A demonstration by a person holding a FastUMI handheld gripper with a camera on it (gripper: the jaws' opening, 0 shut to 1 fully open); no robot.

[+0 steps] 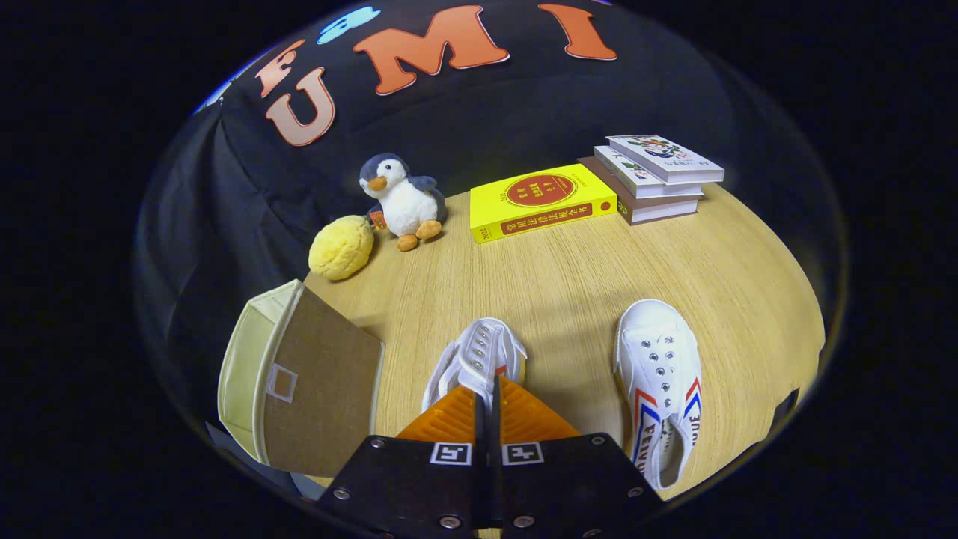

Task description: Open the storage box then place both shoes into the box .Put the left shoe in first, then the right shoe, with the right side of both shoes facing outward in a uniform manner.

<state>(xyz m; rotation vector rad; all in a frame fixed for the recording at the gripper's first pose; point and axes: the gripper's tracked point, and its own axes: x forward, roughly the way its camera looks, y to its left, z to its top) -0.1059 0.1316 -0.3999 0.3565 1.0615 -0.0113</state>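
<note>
Right now the gripper [486, 389] has its two fingers pressed close together on the rear part of a white canvas shoe [479, 355], pinching what looks like the tongue or the edge of the opening; the exact spot of contact is hidden behind the fingers. That shoe points away from the fingers across the wooden table [569, 292]. The second shoe [660, 382], white with red and blue stripes, lies on the table off to one side, well apart from the first. The storage box [299, 382] stands on the other side, its brown lid seemingly tipped open and its pale fabric wall showing.

A shoe like this should be light, but canvas is soft and will fold under a pinch, so the toe may sag or swing once lifted. The firmer heel collar or the reinforced eyelet strip looks the safest place to hold. Further back sit a plush penguin [400, 198], a yellow sponge ball [341, 247], a yellow book [540, 202] and a stack of books [655, 178].
</note>
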